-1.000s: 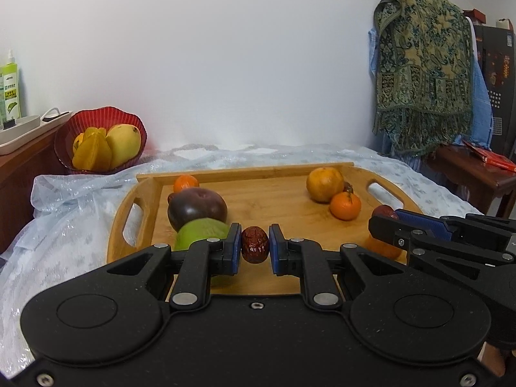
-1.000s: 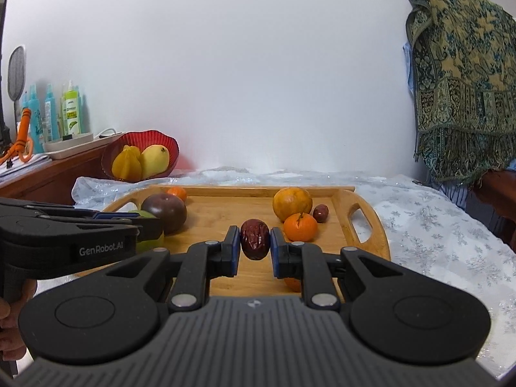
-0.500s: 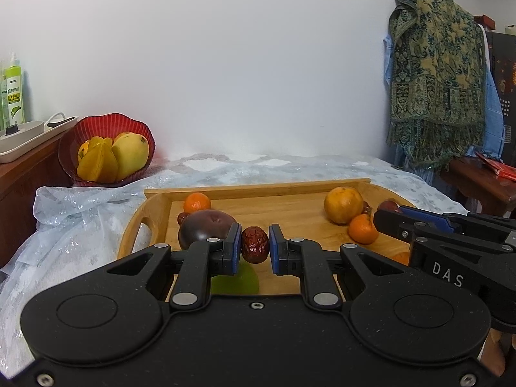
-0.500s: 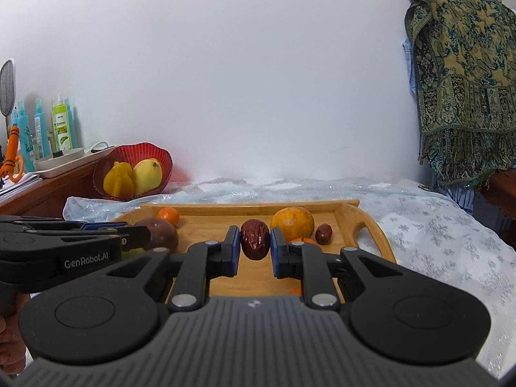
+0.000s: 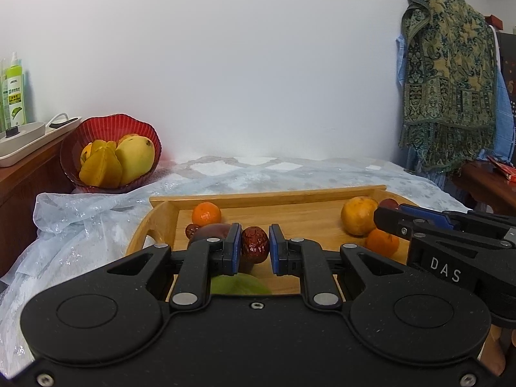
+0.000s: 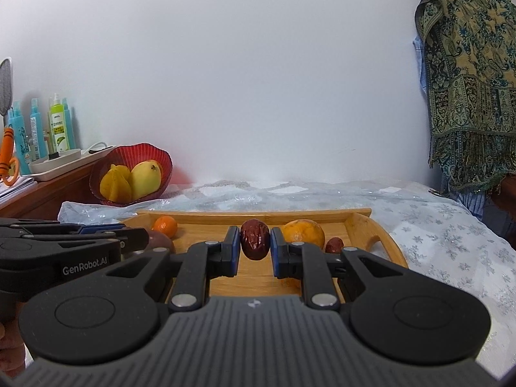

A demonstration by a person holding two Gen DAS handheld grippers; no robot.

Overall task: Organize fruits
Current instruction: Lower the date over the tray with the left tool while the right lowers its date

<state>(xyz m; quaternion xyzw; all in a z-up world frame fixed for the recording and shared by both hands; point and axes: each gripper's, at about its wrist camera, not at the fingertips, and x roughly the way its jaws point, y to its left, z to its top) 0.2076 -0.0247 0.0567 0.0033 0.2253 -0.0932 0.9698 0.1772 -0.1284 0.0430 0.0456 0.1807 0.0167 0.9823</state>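
Observation:
My left gripper [image 5: 254, 245] is shut on a red date [image 5: 255, 244] and holds it above the wooden tray [image 5: 267, 193]. My right gripper [image 6: 254, 240] is shut on another red date [image 6: 254, 238], also above the tray [image 6: 254, 215]. On the tray lie a mandarin [image 5: 206, 214], a dark purple fruit [image 5: 209, 229], a green fruit [image 5: 240, 284], a large orange [image 5: 358, 215], a small orange [image 5: 382, 242] and a loose date [image 6: 334, 245]. The red bowl [image 5: 96, 129] at the back left holds a mango [image 5: 135, 158] and a starfruit [image 5: 101, 167].
The tray rests on a bed with a pale, shiny cover [image 6: 435, 225]. A wooden side table [image 5: 19, 174] with bottles and a white tray stands at the left. A patterned cloth [image 5: 448, 74] hangs at the right above another wooden table [image 5: 483, 177].
Both grippers, each still holding its date, have risen and moved back from the tray, so the tray and the red bowl sit lower and further right in view.

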